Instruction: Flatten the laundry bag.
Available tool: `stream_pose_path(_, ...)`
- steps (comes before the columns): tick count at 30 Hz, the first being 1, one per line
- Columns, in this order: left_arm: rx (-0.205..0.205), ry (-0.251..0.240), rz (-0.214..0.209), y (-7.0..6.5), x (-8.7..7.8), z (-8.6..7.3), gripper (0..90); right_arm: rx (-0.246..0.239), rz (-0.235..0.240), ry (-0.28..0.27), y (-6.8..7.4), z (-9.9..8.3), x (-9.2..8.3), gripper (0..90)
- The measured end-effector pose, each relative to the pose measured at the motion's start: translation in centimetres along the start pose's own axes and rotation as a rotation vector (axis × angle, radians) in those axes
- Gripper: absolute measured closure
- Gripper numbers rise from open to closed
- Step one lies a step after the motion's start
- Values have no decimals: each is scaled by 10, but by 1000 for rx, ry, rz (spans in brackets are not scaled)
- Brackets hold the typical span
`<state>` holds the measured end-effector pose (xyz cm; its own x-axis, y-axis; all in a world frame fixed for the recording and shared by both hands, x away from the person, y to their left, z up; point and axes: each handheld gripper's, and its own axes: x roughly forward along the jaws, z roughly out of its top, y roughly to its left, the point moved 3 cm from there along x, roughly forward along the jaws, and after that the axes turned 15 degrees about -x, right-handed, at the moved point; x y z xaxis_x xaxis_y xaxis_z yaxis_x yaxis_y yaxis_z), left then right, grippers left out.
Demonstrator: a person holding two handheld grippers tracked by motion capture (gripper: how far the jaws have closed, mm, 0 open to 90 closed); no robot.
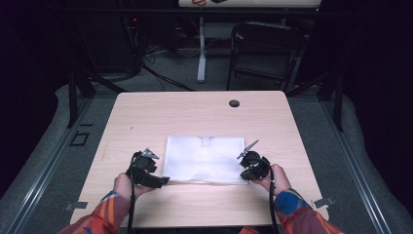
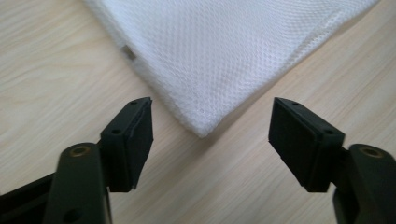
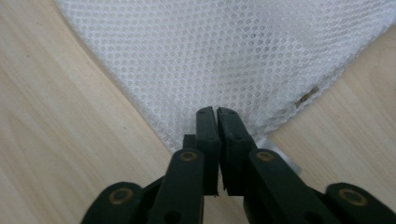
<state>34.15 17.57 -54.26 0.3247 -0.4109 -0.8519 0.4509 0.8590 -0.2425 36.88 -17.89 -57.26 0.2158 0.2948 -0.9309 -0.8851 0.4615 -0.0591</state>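
A white mesh cloth [image 1: 203, 158] lies folded flat on the wooden table [image 1: 195, 112], near its front edge. My left gripper [image 1: 163, 181] is at the cloth's near left corner. In the left gripper view the jaws [image 2: 212, 121] stand open, and the corner of the cloth [image 2: 224, 51] points into the gap without touching either pad. My right gripper [image 1: 246, 178] is at the near right corner. In the right gripper view its jaws [image 3: 217, 112] are pressed together on the edge of the mesh cloth [image 3: 224, 56].
A dark round hole [image 1: 234, 103] sits in the tabletop at the far side. A black folding chair [image 1: 265, 48] and a table leg [image 1: 201, 53] stand beyond the table. A small tag [image 1: 206, 141] marks the cloth's far edge.
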Motion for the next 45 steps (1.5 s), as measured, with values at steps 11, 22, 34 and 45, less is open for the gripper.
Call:
stream_pose_path(11, 65, -89, -27, -18, 0, 12, 152, 87, 22, -90, -2, -3, -30, 327)
stream_pose_path(22, 250, -18, -106, -66, 46, 35, 230, 82, 20, -97, 0, -4, -34, 223)
stream_pose_path(34, 338, 44, -118, -81, 74, 42, 416, 85, 25, -91, 0, -5, -32, 241)
stream_pose_path(45, 432, 112, -113, -96, 94, 36, 623, 94, 28, -81, -1, -6, -29, 259)
